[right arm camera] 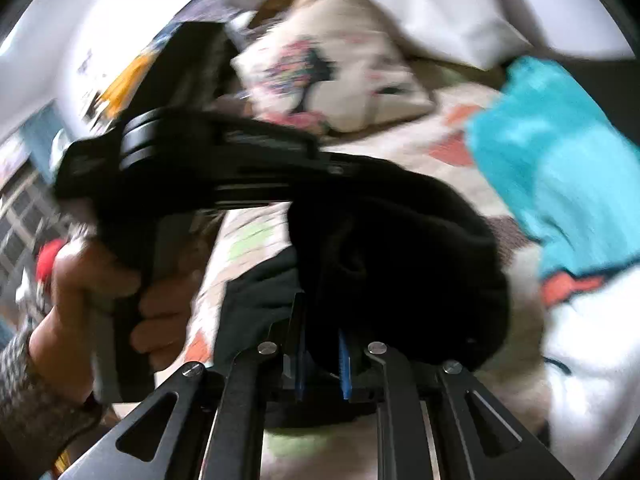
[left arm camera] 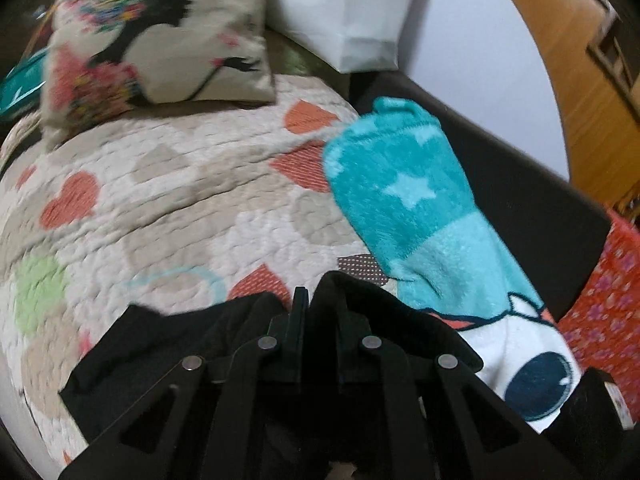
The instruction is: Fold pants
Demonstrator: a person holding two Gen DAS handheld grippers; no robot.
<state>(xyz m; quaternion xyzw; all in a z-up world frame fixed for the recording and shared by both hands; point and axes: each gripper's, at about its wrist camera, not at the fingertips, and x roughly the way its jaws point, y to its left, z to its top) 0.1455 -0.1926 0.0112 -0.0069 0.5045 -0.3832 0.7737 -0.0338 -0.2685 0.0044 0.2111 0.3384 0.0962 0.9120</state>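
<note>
black pants [left arm camera: 224,344] pinched in left claw [left arm camera: 301,304]

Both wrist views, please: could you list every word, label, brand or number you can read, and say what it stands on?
None can be read.
The patterned cushion, the teal blanket and the quilt carry pictures and shapes only.
The black pants show no label.
Papers on the wall are too blurred to read.
</note>
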